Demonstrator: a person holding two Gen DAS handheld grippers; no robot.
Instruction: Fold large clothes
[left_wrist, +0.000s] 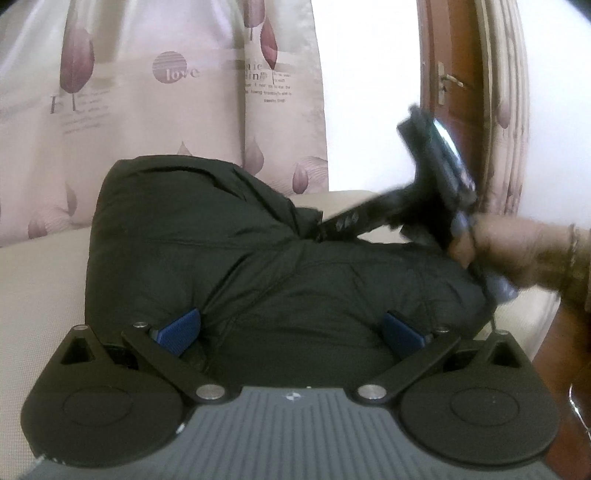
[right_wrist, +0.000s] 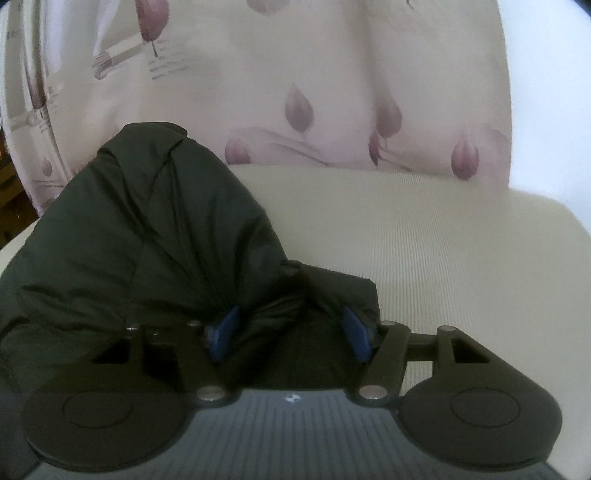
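Note:
A dark green padded jacket (left_wrist: 229, 258) lies bunched on a cream cushion (left_wrist: 40, 288). My left gripper (left_wrist: 291, 330) is open, its blue pads (left_wrist: 183, 326) pressed against the near edge of the jacket, with fabric bulging between them. The right gripper (left_wrist: 325, 230) shows in the left wrist view, held by a hand, its tip at the jacket's far right side. In the right wrist view the jacket (right_wrist: 147, 236) fills the left, and my right gripper (right_wrist: 291, 328) is open with a fold of jacket between its blue pads (right_wrist: 354, 330).
A pink curtain (left_wrist: 155, 110) with leaf prints hangs behind the cushion. A brown wooden door (left_wrist: 454, 74) with a handle stands at the right. Bare cream cushion (right_wrist: 443, 251) lies to the right of the jacket.

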